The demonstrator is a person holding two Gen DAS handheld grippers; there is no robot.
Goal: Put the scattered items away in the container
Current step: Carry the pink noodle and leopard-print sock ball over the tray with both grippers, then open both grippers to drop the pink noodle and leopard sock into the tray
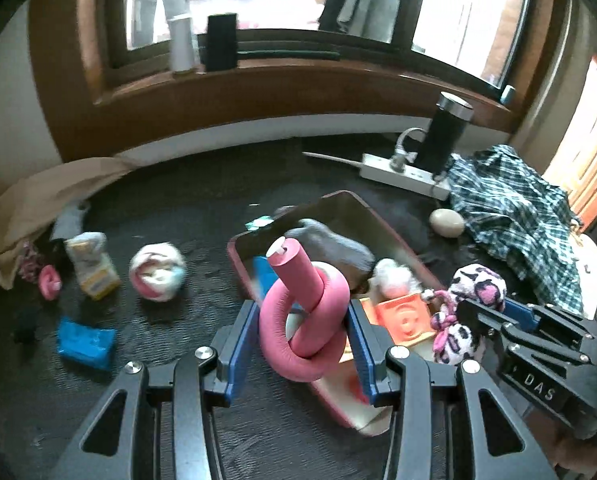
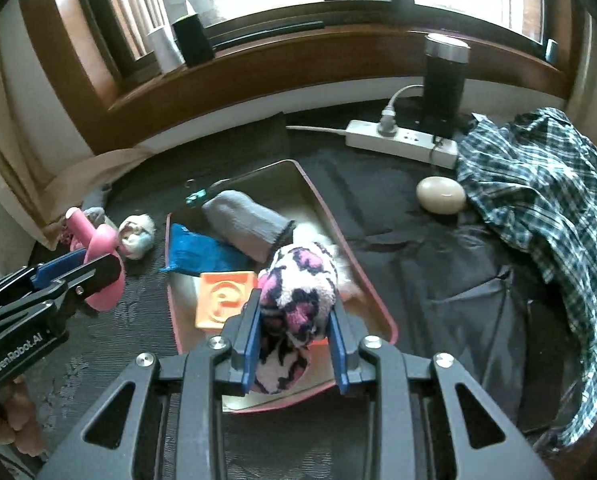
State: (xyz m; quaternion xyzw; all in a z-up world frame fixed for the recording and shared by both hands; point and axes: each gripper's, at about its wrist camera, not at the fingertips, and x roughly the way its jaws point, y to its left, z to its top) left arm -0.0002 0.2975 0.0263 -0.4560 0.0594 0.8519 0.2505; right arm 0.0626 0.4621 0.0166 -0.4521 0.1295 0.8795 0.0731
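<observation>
**Both grippers loaded over the tray**

Left wrist view: the left gripper (image 1: 303, 334) is clenched on a knotted pink foam roller (image 1: 302, 316), its blue fingers (image 1: 242, 344) pressing either side, held above the near-left corner of the pink-rimmed tray (image 1: 362, 208). In the tray lie a grey sock (image 1: 334, 248), a blue packet (image 1: 264, 276) and an orange block (image 1: 402, 320). Still out on the dark mat (image 1: 202, 200) to the left: a rolled sock ball (image 1: 157, 271), a blue pack (image 1: 85, 342), a small yellow box (image 1: 94, 276).

Right wrist view: the right gripper (image 2: 294, 340) grips a fuzzy pink-and-black spotted sock (image 2: 294, 300) — over the tray's near end. A cream egg-shaped object (image 2: 440, 195) sits beside a plaid shirt (image 2: 538, 184).
</observation>
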